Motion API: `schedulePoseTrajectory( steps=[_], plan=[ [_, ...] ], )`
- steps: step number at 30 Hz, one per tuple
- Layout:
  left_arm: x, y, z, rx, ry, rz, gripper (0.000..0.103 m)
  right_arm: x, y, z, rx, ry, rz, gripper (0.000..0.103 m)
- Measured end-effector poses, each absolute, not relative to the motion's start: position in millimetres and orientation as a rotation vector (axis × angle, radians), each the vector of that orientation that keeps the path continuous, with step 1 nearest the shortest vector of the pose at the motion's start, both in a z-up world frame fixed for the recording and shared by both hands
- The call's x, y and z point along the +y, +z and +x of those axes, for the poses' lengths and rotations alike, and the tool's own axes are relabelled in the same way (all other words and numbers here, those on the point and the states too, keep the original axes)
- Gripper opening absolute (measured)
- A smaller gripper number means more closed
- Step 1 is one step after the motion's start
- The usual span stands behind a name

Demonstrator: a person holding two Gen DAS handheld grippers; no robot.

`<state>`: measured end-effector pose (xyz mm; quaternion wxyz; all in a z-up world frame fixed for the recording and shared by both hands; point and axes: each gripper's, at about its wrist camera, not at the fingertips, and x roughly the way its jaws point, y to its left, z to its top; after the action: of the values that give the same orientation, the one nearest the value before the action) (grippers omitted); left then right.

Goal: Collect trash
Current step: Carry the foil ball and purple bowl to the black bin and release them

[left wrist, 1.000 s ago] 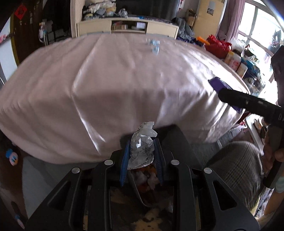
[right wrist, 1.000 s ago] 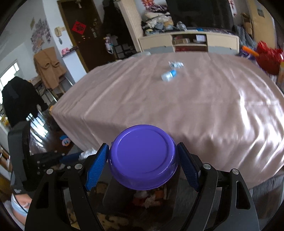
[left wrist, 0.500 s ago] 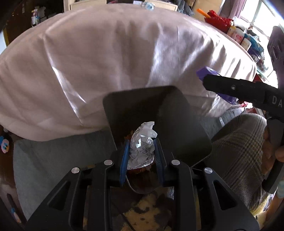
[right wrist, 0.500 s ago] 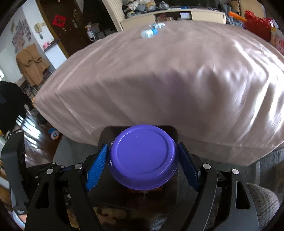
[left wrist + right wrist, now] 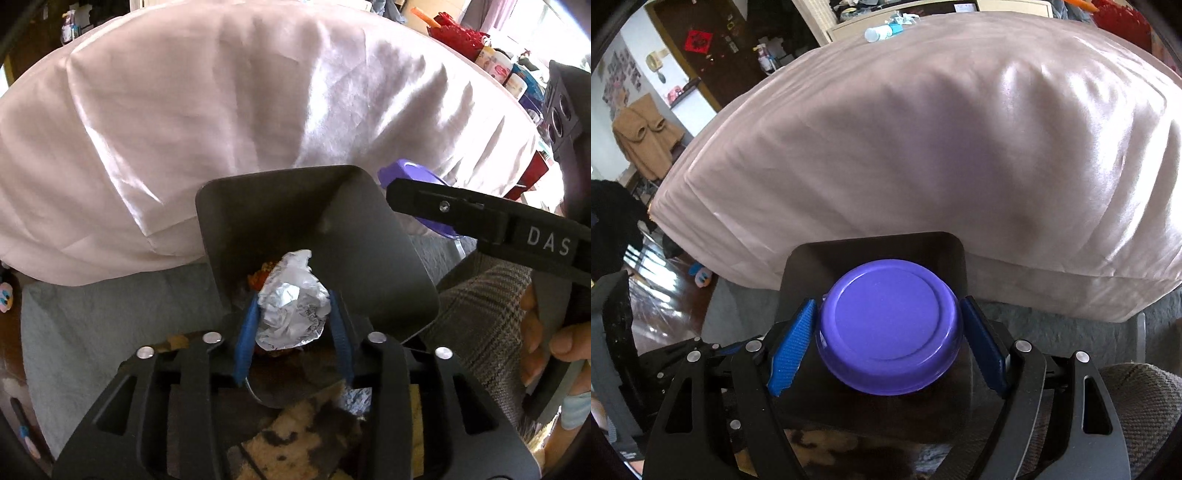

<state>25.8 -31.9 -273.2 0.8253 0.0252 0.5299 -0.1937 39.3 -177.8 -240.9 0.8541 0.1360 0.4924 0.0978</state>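
Both loads over bin (image 5: 369, 236) rim, fingers (image 5: 246, 332) opening.

On my right gripper (image 5: 480, 218), reaching in at the side of the left wrist view, I can read the white letters "DAS". The crumpled foil wrapper (image 5: 293, 306) between my left gripper's fingers carries small print too blurred to read.

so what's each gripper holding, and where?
Left gripper: crumpled silver foil wrapper between its opening jaws, over the dark bin. Right gripper: round purple plastic lid, by its rim.
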Motion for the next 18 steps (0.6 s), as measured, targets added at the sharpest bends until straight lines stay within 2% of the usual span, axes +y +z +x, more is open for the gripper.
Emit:
schedulePoseTrajectory(
  steps=[3, 7, 12, 18],
  plan=[
    [-28, -271, 27, 1.127, -0.398, 0.052, 0.052, -179, -238, 42, 1.034, 0.2, 0.296, 0.086],
    [-20, -268, 28, 1.124, -0.378, 0.046, 0.067, -181, -237, 42, 1.03, 0.199, 0.321, 0.087],
    [-9, -255, 30, 1.105, -0.353, 0.048, 0.077, -189, -220, 40, 0.996, 0.197, 0.341, 0.087],
    [5, -218, 37, 1.023, -0.321, 0.062, 0.089, -216, -173, 40, 0.877, 0.166, 0.335, 0.087]
  ],
)
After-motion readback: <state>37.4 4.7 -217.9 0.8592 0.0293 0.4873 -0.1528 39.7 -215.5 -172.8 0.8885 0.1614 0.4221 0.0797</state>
